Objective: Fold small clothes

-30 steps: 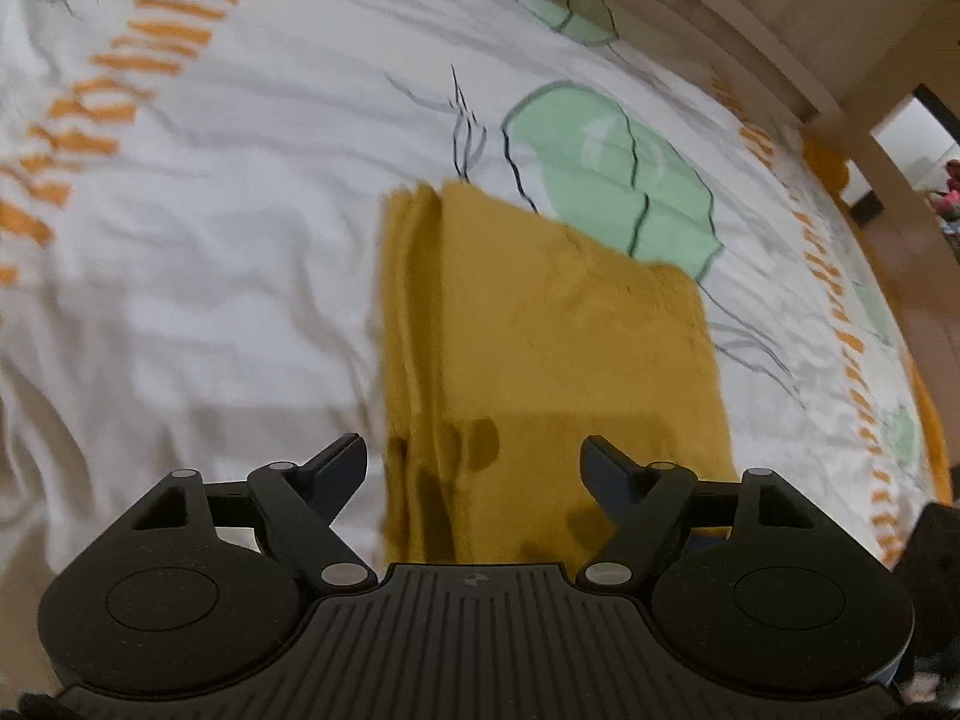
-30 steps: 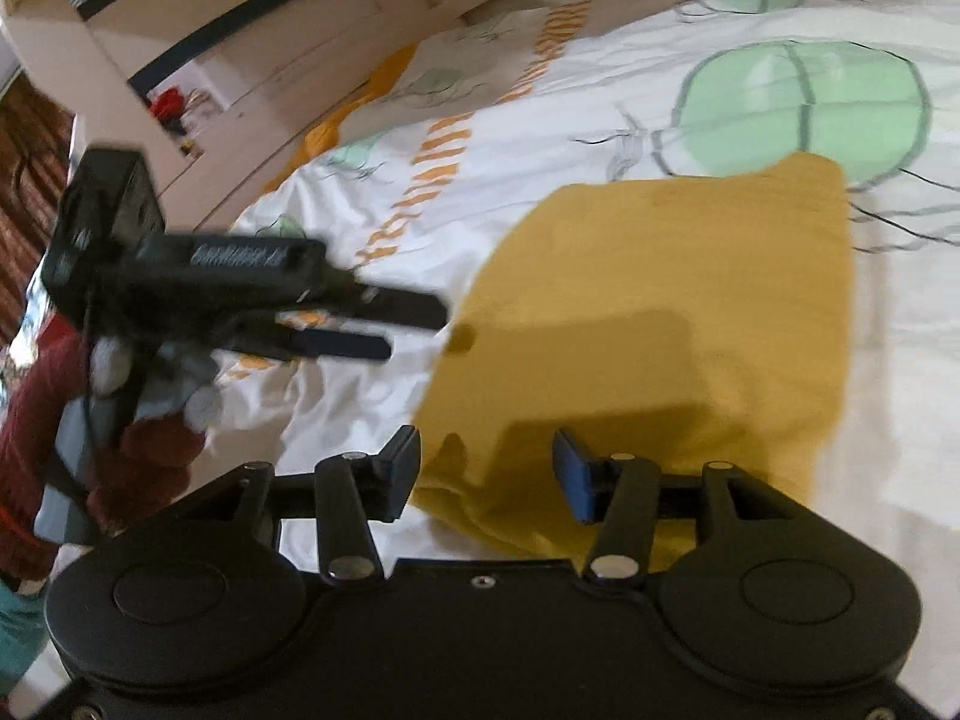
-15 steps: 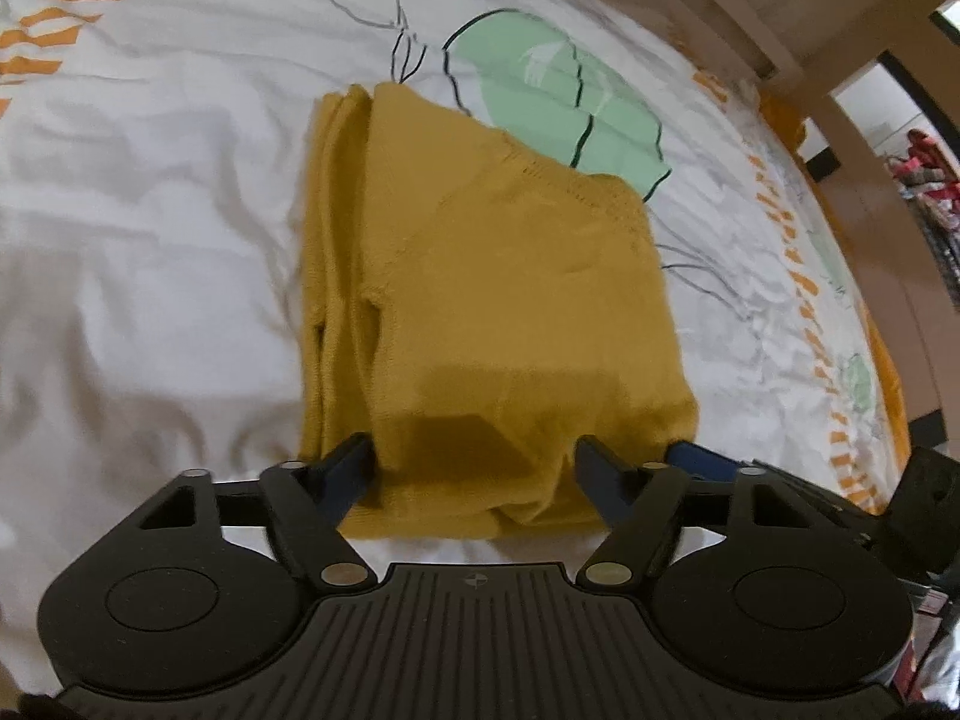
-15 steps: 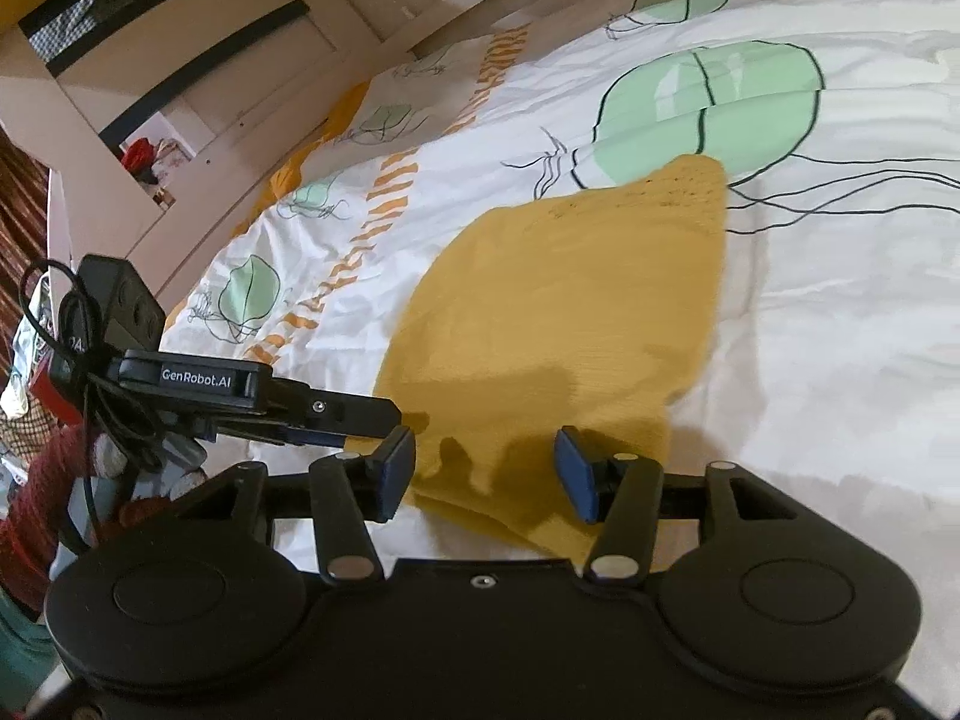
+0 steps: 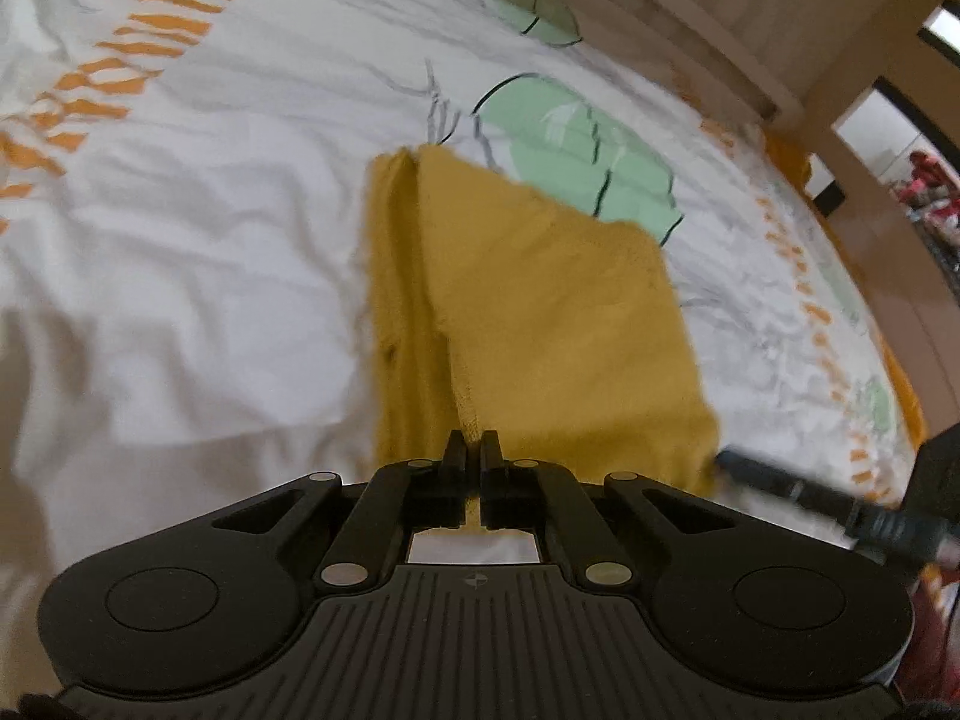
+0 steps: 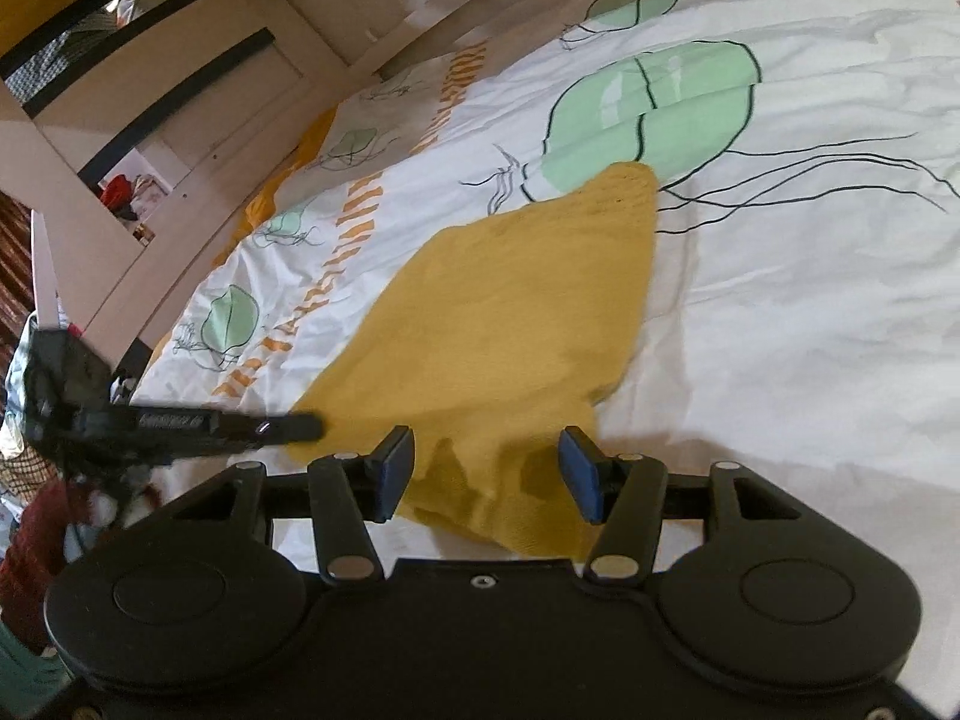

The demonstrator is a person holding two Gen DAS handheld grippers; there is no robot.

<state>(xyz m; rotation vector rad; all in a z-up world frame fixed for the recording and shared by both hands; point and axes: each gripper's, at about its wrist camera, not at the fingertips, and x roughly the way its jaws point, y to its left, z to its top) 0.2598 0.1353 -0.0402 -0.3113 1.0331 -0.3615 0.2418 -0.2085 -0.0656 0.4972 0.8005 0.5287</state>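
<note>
Soft indoor light, motion blur in both views, fisheye bending at edges, gripper shadows on bedsheet (image 5: 180, 276).

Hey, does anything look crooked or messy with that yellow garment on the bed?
The yellow garment is folded unevenly: a strip of under-layer sticks out along its left edge. No damage visible.
</note>
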